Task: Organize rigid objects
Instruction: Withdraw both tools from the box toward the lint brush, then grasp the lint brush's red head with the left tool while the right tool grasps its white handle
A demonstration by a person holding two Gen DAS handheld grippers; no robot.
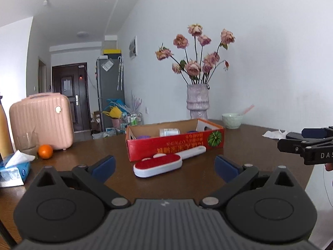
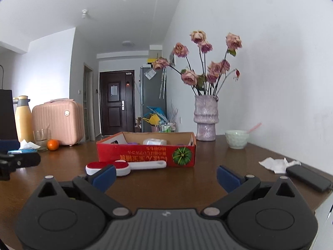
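A red-and-white lint brush (image 1: 158,164) lies on the brown table (image 1: 187,185) just in front of a red cardboard box (image 1: 174,143). The box holds a white container (image 1: 169,132) and purple items. My left gripper (image 1: 164,165) is open and empty, with the brush's head between and just beyond its blue fingertips. My right gripper (image 2: 165,175) is open and empty, to the right of the brush (image 2: 124,166) and facing the box (image 2: 145,154). The right gripper also shows at the right edge of the left wrist view (image 1: 308,145).
A vase of dried roses (image 1: 197,102) and a green bowl (image 1: 231,120) stand behind the box. A pink case (image 1: 41,120), a glass (image 1: 28,141), an orange (image 1: 45,151) and tissues (image 1: 14,166) are at left. Crumpled tissue (image 2: 276,163) and a black device (image 2: 308,177) lie at right.
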